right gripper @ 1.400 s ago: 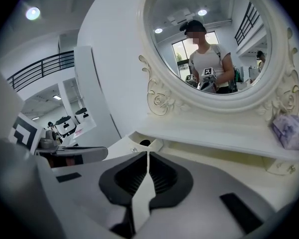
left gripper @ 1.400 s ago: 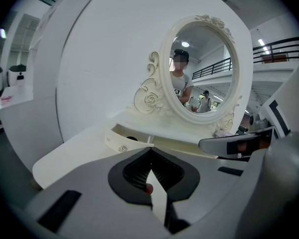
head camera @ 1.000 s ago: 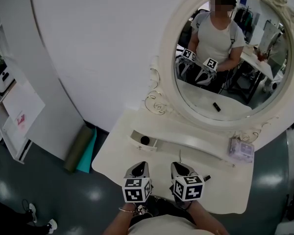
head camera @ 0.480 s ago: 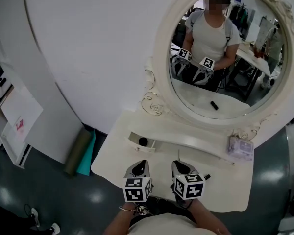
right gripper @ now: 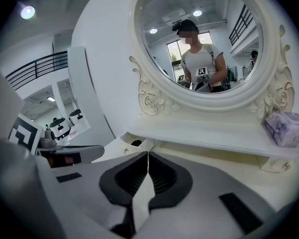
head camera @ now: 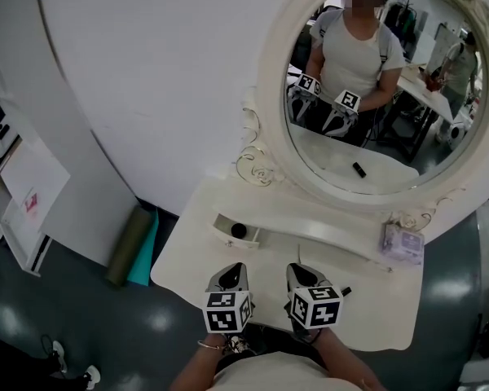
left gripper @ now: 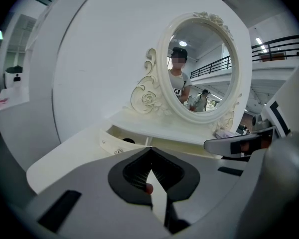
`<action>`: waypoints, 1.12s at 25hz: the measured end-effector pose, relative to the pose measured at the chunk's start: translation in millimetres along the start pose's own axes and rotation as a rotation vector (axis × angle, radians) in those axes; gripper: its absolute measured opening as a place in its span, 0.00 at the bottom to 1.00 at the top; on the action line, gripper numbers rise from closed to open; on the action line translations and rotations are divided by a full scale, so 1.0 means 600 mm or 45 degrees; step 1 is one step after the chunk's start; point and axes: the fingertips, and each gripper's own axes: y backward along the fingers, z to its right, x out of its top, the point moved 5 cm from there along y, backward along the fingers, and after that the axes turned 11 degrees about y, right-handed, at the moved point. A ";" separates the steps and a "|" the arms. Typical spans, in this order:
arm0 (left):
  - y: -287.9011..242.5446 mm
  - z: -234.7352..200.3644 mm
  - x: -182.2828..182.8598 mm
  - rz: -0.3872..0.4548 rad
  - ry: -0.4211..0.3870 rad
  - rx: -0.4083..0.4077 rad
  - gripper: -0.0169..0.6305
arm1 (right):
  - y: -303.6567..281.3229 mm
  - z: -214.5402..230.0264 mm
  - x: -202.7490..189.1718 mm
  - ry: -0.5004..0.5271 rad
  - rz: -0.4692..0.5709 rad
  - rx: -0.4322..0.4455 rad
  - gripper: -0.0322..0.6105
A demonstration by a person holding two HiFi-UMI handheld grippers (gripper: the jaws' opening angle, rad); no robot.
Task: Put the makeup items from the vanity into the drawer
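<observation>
both tools hang low over the near edge of the bench [head camera: 191, 255], side by side and apart. the left tool [head camera: 232, 275] is clenched, jaws meeting tip to tip, and the right tool [head camera: 300, 274] is clenched too, with nothing between its jaws. of the task's things, a small dark stick [head camera: 344, 292] lies on the bench just beside the right tool, on its outer side. the drawer [head camera: 226, 236] stands pulled out at the left under the shelf, with a dark round item [head camera: 239, 231] already inside. a lilac pack [head camera: 402, 243] sits at the far right below the mirror [head camera: 367, 80]. the stick is the risk: it is slim, likely to roll, and lies near the bench's front edge, so a clenched tool brushing it could knock it to the floor. the jaws need to part before they come down. carrying it to the drawer also means crossing in front of the left tool, and the drawer's mouth is narrow, so a careless drop could land on its rim. most of the stick is covered by the right tool's marker cube, and neither gripper view shows it. a reddish spot [left gripper: 148, 188] low between the left jaws may be part of the tool; i cannot tell. the drawer's depth is hidden.
</observation>
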 end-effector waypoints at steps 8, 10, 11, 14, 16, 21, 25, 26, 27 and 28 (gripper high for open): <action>-0.019 -0.004 -0.026 -0.074 0.004 0.005 0.04 | -0.007 0.020 -0.033 -0.046 -0.066 -0.020 0.08; -0.027 -0.004 -0.035 -0.101 0.004 0.004 0.04 | -0.008 0.028 -0.043 -0.064 -0.082 -0.033 0.08; -0.031 -0.004 -0.039 -0.114 0.002 0.002 0.04 | -0.009 0.033 -0.048 -0.072 -0.090 -0.042 0.08; -0.046 -0.004 -0.046 -0.141 -0.002 -0.002 0.04 | -0.015 0.050 -0.059 -0.089 -0.119 -0.069 0.08; -0.056 -0.005 -0.051 -0.156 0.002 -0.001 0.04 | -0.019 0.062 -0.065 -0.100 -0.140 -0.082 0.08; -0.078 -0.013 -0.066 -0.202 0.016 0.009 0.04 | -0.035 0.086 -0.076 -0.129 -0.161 -0.104 0.08; -0.094 -0.016 -0.077 -0.235 0.029 0.014 0.04 | -0.046 0.101 -0.080 -0.136 -0.181 -0.113 0.08; -0.098 -0.016 -0.079 -0.242 0.033 0.014 0.04 | -0.050 0.105 -0.081 -0.137 -0.185 -0.113 0.09; -0.102 -0.016 -0.081 -0.249 0.035 0.013 0.04 | -0.054 0.108 -0.083 -0.139 -0.188 -0.112 0.09; -0.105 -0.015 -0.084 -0.257 0.035 0.012 0.04 | -0.057 0.110 -0.085 -0.141 -0.191 -0.111 0.09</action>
